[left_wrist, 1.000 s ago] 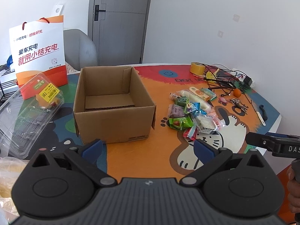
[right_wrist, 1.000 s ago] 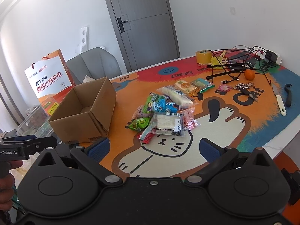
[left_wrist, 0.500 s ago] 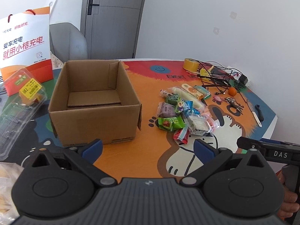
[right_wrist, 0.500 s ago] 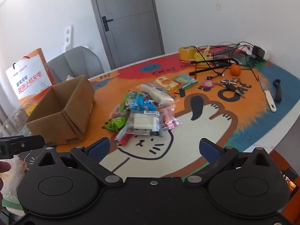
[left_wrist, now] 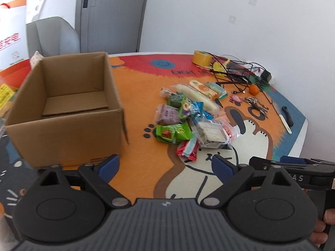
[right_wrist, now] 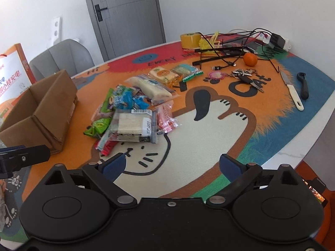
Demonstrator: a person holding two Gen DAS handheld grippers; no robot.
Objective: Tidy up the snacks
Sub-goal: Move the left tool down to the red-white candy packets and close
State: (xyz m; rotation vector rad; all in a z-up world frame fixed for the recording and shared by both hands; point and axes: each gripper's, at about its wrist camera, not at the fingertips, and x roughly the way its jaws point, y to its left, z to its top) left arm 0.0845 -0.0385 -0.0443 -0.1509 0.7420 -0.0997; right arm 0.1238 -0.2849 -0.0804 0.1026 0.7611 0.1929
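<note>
Both tools hang above the near edge of the table [right_wrist: 293,150], which is covered by a bright cat-print mat. The left gripper [left_wrist: 165,165] has its blue-padded tongs spread wide apart with nothing between them, and the right gripper [right_wrist: 172,164] is likewise gaping and holding nothing. The pile of snacks [left_wrist: 188,117] lies in the middle of the table, a loose heap of wrapped packets: a green packet [left_wrist: 173,132] at its near left side, a clear pack of pale wafers [right_wrist: 132,125] on the near side, and a long white roll in clear wrap [left_wrist: 195,96] toward the far side. The open cardboard box [left_wrist: 69,108] stands upright toward the table's left edge, near the heap but apart from it, with only a loose cardboard sheet on its floor. Along the far right edge sit a roll of yellow tape [right_wrist: 189,39], tangled black cables [right_wrist: 226,50], an orange fruit [right_wrist: 250,59], a bunch of keys [right_wrist: 245,76] and a white-handled knife [right_wrist: 292,91].
</note>
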